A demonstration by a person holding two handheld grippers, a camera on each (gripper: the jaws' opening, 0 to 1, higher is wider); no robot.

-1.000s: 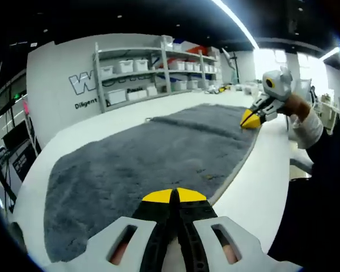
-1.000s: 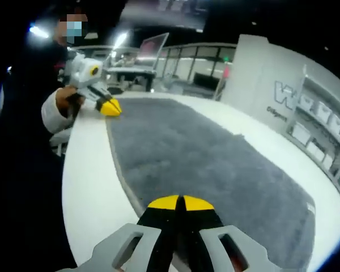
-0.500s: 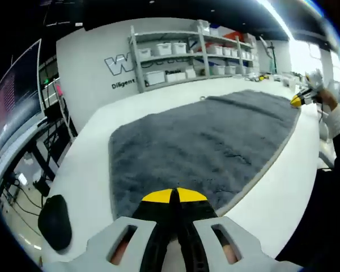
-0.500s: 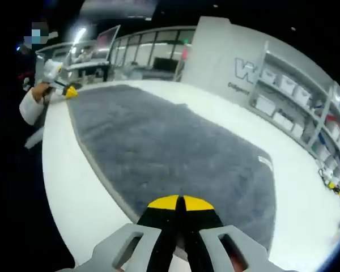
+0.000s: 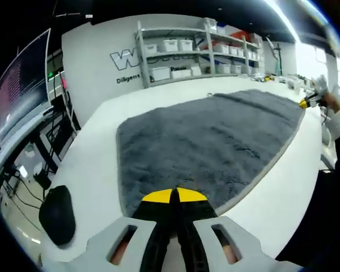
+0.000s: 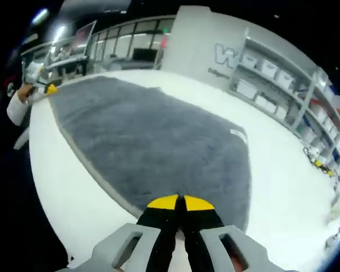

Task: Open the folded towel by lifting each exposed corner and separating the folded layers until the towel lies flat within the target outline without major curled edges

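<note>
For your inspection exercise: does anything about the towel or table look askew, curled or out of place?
Nothing stands out. The grey plush towel lies spread flat on the white table, edges uncurled; each tool sits closed at a corner.

Since one second ago the towel (image 5: pixel 209 141) has been pulled out wider along the table (image 5: pixel 96 153). In the left gripper view the right gripper (image 5: pixel 304 103) was near and large at first; now it is small and far at the opposite corner. In the right gripper view the left gripper (image 6: pixel 50 89) has likewise become small and distant. The fold line that crossed the far part of the towel earlier is gone, and the surface now looks flat.
</note>
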